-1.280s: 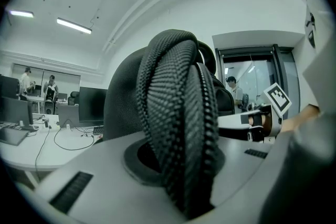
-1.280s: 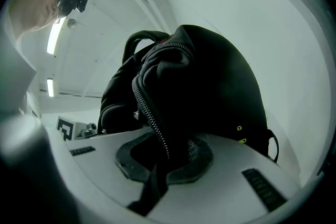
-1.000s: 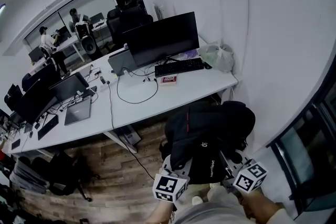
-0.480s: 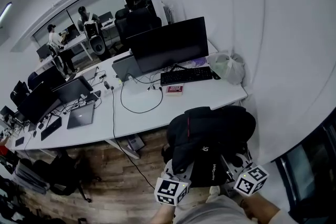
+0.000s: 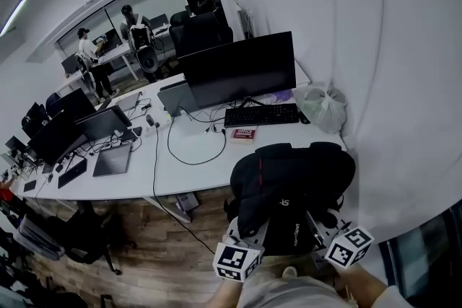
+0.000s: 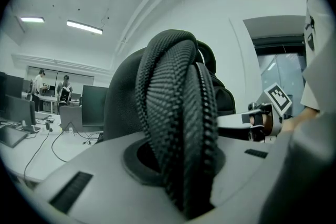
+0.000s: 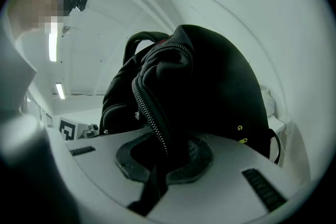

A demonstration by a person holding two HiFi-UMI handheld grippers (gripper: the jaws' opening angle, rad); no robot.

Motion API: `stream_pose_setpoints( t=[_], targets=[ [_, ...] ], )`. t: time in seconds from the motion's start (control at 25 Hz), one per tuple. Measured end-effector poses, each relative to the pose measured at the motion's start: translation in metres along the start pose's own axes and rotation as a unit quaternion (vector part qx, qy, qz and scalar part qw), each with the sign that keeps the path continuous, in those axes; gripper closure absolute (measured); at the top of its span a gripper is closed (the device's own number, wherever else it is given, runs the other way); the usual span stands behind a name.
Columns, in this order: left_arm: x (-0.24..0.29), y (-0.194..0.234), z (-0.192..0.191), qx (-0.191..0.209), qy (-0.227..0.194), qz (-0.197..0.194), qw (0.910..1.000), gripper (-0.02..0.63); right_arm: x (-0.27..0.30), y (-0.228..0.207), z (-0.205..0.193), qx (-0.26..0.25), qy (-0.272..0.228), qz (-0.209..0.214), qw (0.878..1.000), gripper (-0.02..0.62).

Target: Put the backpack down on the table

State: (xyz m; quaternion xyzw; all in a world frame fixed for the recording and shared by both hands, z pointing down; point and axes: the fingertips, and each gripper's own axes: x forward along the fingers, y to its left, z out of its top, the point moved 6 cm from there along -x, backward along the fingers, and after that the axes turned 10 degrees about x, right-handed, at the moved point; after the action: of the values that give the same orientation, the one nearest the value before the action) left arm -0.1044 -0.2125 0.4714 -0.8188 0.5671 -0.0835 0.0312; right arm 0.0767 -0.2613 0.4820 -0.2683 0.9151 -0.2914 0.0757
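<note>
A black backpack [image 5: 292, 184] hangs in the air between both grippers, just off the near right corner of the white table [image 5: 188, 166]. My left gripper [image 5: 249, 229] is shut on a thick woven strap [image 6: 176, 123] of the backpack. My right gripper [image 5: 317, 223] is shut on the bag's zippered edge [image 7: 152, 118]; the backpack [image 7: 210, 92] fills that view. The jaw tips are hidden under the bag in the head view.
On the table stand a large monitor [image 5: 238, 72], a keyboard [image 5: 261, 115], a red-and-white box [image 5: 244, 133], a laptop [image 5: 112, 159], cables and a plastic bag [image 5: 321, 106]. Two people [image 5: 90, 58] stand at a far desk. A white wall [image 5: 404, 83] runs on the right.
The table and monitor have drawn nearer and lower in the head view as both grippers carry the backpack toward the table's near right corner. Both grips are unchanged.
</note>
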Motion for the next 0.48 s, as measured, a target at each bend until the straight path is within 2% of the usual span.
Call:
stream_pose_setpoints(
  t=[0.48],
  targets=[
    [0.058,0.043,0.004,0.005,-0.001,-0.003,1.0000,0.549,0.053,-0.034,0.033,0.002,0.001,-0.003,1.000,0.572]
  ],
)
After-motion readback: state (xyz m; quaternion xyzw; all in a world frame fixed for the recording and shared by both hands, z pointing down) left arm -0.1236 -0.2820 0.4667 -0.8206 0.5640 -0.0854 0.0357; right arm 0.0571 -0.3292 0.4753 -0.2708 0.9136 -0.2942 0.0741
